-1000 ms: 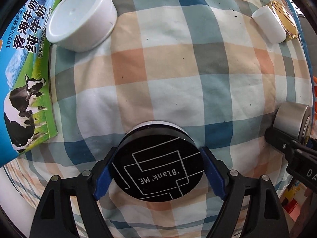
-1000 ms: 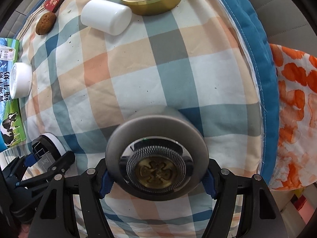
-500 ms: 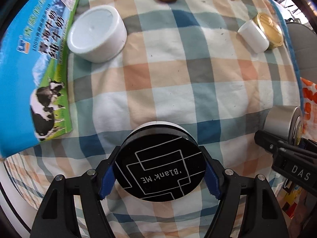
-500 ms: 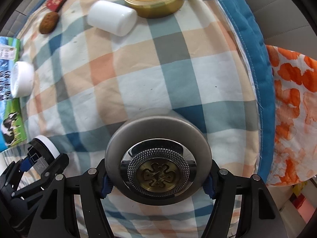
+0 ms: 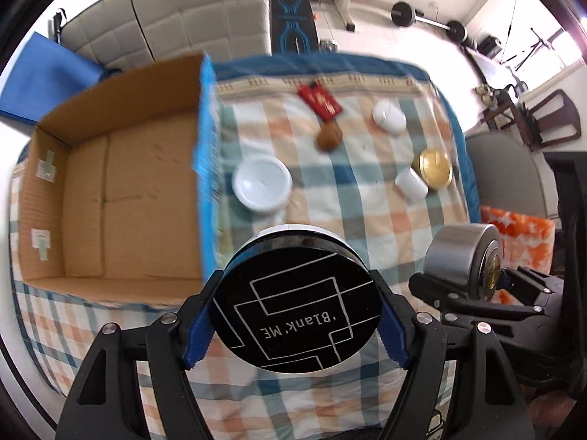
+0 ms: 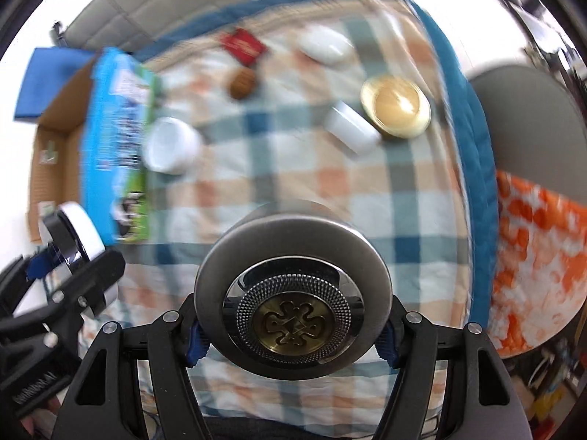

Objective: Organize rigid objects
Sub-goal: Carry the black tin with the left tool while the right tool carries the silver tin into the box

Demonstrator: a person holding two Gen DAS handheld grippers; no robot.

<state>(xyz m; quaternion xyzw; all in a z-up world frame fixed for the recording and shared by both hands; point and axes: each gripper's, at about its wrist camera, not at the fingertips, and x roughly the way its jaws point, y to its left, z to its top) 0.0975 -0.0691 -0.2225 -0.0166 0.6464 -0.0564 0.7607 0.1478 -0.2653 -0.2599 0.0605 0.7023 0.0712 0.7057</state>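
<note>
- A black-lidded jar (image 5: 299,311) is pinched by the left gripper (image 5: 293,324) above the checked cloth (image 5: 385,212), beside the open cardboard box (image 5: 110,198).
- A silver tin (image 6: 291,300) is clamped in the right gripper (image 6: 291,333) over the same cloth.
</note>
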